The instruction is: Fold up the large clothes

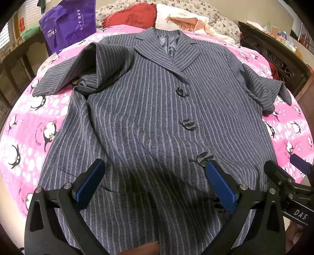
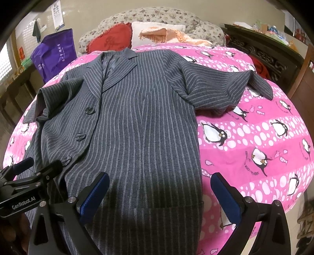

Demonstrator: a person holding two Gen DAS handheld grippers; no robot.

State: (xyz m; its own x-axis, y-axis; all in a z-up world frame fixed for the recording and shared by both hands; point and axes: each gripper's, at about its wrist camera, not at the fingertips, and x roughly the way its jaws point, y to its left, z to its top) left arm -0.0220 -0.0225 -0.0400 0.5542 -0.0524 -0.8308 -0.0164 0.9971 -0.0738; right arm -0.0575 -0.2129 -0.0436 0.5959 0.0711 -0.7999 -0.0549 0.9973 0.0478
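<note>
A grey pinstriped jacket (image 1: 149, 109) lies face up and buttoned on a pink penguin bedspread (image 1: 25, 125), collar at the far end, both sleeves bent outward. It also shows in the right wrist view (image 2: 137, 121). My left gripper (image 1: 155, 176) is open and empty above the jacket's lower front, near the lowest button (image 1: 205, 157). My right gripper (image 2: 160, 188) is open and empty above the jacket's lower right edge, where it meets the bedspread (image 2: 255, 137). The right gripper also shows at the right edge of the left wrist view (image 1: 282, 176).
A red heart cushion (image 1: 129, 17), a white pillow and an orange cloth (image 1: 188, 23) lie at the bed's head. A purple bag (image 1: 66, 25) stands at the far left. A dark carved wooden cabinet (image 1: 274, 56) runs along the right side of the bed.
</note>
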